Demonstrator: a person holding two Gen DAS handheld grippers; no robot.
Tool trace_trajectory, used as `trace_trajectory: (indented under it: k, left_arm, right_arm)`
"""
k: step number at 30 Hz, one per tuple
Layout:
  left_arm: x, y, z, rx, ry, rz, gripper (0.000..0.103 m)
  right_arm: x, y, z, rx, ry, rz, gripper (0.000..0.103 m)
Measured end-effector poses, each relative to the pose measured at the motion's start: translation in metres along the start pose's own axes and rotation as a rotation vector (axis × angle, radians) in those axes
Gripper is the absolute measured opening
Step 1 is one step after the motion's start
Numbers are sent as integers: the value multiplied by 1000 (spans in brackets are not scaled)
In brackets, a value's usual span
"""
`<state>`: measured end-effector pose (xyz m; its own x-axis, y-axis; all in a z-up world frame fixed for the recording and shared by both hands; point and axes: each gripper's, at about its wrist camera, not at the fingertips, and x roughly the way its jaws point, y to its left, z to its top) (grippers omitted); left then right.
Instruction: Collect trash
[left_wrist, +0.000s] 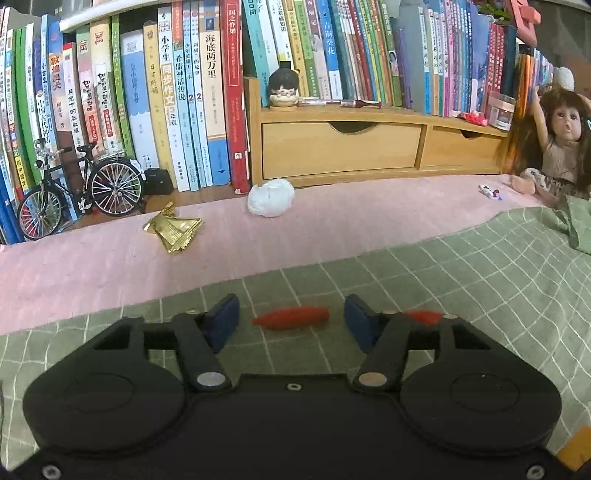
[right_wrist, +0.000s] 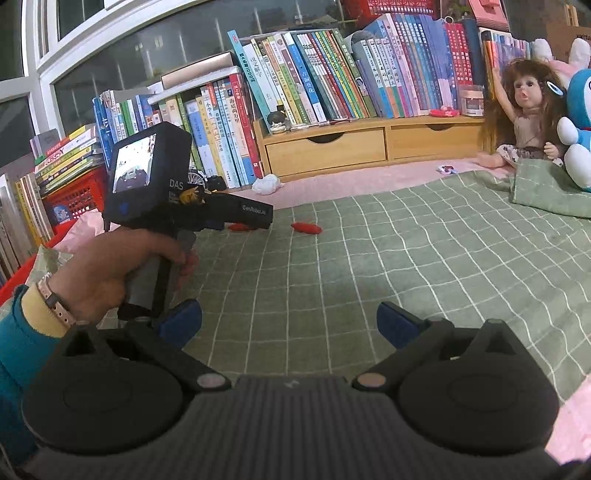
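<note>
Left wrist: red wrapper (left_wrist: 291, 317) between open left tool (left_wrist: 291, 319) pads, untouched.

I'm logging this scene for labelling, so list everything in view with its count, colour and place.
red wrappers: two, red, on the green checked blanket, one between the left jaws
gold wrapper: one, gold, on the pink sheet
crumpled tissue: one, white, on the pink sheet before the wooden drawers
small wrapper: one, white and purple, near the doll
green checked blanket: one, green, over the bed
wooden drawers: one unit, tan, under the books
books: many, mixed colours, along the back
model bicycle: one, black, far left
doll: one, brown hair, far right
left gripper: one, black, jaws open around a red wrapper
right gripper: one, black, jaws open, empty
</note>
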<state>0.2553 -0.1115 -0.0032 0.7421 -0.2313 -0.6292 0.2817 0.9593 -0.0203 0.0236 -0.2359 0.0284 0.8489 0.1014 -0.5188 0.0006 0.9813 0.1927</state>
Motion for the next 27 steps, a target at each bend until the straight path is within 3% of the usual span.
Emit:
trace_trajectory:
  k: [3,6,21,27]
  left_arm:
    - [3,0,2,2,11,-3,54]
    - [3,-4,1,24,11,-9,42]
    - [-20,30,-6,-51,-20,-60,42]
    - [-46,66,-8,-83,-90,-18,42]
  right_arm:
    - [0,0,0,7,3,5,103]
    - [3,0,0,10,7,11,103]
    - [25,5,16,-5,37,-17,103]
    - [66,9,39,87,63,56,79]
